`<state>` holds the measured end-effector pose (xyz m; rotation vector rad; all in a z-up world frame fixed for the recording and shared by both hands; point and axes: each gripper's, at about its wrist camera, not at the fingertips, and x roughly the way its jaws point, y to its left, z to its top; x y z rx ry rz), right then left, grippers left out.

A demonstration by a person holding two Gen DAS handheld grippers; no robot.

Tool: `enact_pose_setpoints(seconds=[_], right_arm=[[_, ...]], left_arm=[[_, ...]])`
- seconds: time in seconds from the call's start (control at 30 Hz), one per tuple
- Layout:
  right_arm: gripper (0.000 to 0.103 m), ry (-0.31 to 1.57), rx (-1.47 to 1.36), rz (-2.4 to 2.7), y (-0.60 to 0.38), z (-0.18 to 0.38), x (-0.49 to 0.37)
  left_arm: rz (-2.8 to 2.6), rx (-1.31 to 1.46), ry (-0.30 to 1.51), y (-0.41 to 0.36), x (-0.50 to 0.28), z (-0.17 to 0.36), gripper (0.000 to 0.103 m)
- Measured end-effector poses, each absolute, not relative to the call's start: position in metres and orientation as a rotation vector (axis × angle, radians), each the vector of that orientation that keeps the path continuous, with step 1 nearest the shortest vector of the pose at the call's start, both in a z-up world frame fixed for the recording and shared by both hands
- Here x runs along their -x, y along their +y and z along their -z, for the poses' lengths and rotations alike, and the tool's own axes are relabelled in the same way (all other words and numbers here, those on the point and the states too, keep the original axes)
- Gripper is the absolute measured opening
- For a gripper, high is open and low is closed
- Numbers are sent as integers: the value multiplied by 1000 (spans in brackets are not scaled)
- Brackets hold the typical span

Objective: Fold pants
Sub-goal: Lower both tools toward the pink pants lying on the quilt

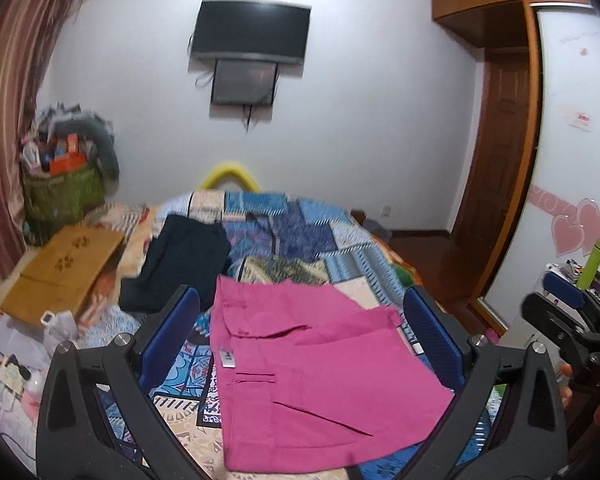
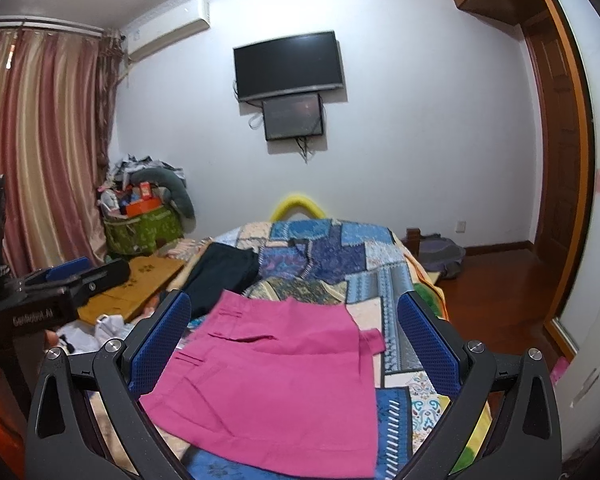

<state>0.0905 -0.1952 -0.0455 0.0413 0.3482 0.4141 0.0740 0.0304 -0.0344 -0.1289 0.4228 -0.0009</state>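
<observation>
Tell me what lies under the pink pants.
The pink pants lie folded on a patchwork quilt covering the bed; blue and cream patches show around every edge. Whatever sits directly beneath the fabric is covered. Both tools are open, holding nothing.

**Pink pants lying folded on the bed**

The pants (image 1: 324, 380) (image 2: 276, 380) are a bright magenta-pink woven fabric, folded into a compact, roughly rectangular stack that lies flat on the patchwork-covered bed (image 1: 284, 232) (image 2: 364, 256), at its near end. The top layer sits slightly askew over the one beneath, so a small strip of hem juts out along the right side. Belt loops and a stitched pocket slit show on the upper surface, and a small white label hangs at the left edge. A few shallow creases cross the cloth.
</observation>
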Motion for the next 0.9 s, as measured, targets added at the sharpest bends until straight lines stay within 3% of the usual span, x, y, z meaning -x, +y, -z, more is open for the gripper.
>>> enact_pose_setpoints(seconds=[0.37,0.9], right_arm=[[103,599,8,-335,-200,131,-168],[101,841,112,-452,-192,182,-266]], left_arm=[[-83,133,768,79,-188,119,103],[-15,47,1075,104,-268,206,103]])
